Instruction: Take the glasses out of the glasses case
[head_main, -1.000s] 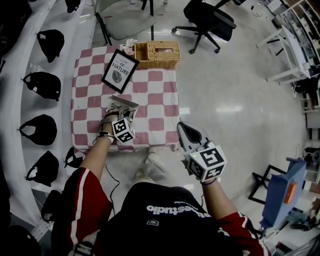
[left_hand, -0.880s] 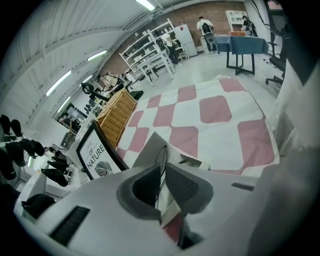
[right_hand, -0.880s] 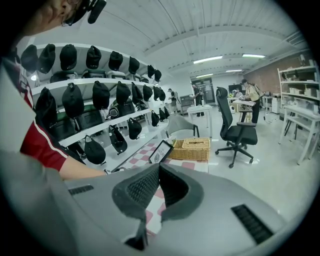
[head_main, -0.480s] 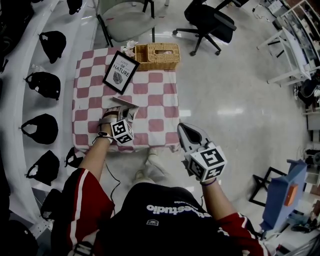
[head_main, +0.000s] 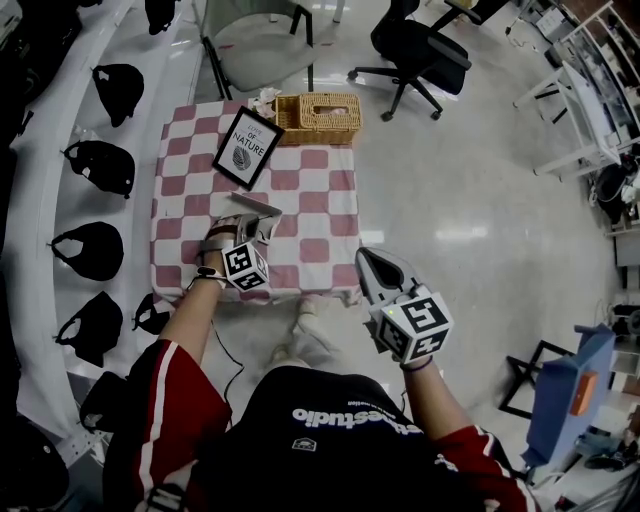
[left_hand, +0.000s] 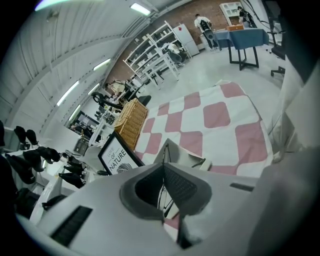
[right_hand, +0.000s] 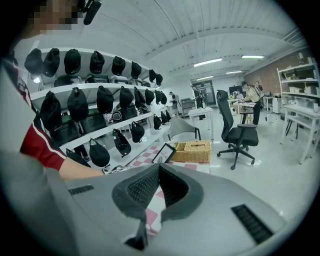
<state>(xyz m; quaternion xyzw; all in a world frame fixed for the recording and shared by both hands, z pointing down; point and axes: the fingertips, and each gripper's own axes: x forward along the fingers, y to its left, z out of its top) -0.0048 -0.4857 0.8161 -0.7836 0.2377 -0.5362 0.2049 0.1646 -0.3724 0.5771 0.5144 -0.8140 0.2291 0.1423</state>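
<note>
A shiny pale floor is spreading out around a small table draped in a pink-and-white checked cloth (head_main: 320, 190). White shelves of black caps (head_main: 95, 165) are running along the left, and a black office chair (head_main: 420, 45) is standing far off to the right. At the far edge of the cloth a woven wicker basket (head_main: 317, 112) is sitting, with a black-framed picture (head_main: 247, 147) resting just left of it. Nearer to me, left of the middle, the pale grey fold-up glasses case (left_hand: 182, 152) is lying open with one flap peaked up. The thin black wire-framed glasses (left_hand: 162, 197) are showing in it, one temple (left_hand: 201, 162) poking out to the right.

I am holding my left gripper (left_hand: 163, 166) right at the near side of the case, its jaws clenched. Dark wire is showing in the slit between them, so I am judging that they are pinching the frame, though I cannot tell which part. My right gripper (right_hand: 159, 167) is hanging off the near right corner of the table, well apart from the case, jaws pressed together on nothing.

I am expecting the glasses to be very light, springy and easy to bend, with slippery lenses that scratch. The bridge or the hinge end of a temple is looking like the safest hold, under a gentle squeeze. The case is light too and may be dragging along with them.
</note>
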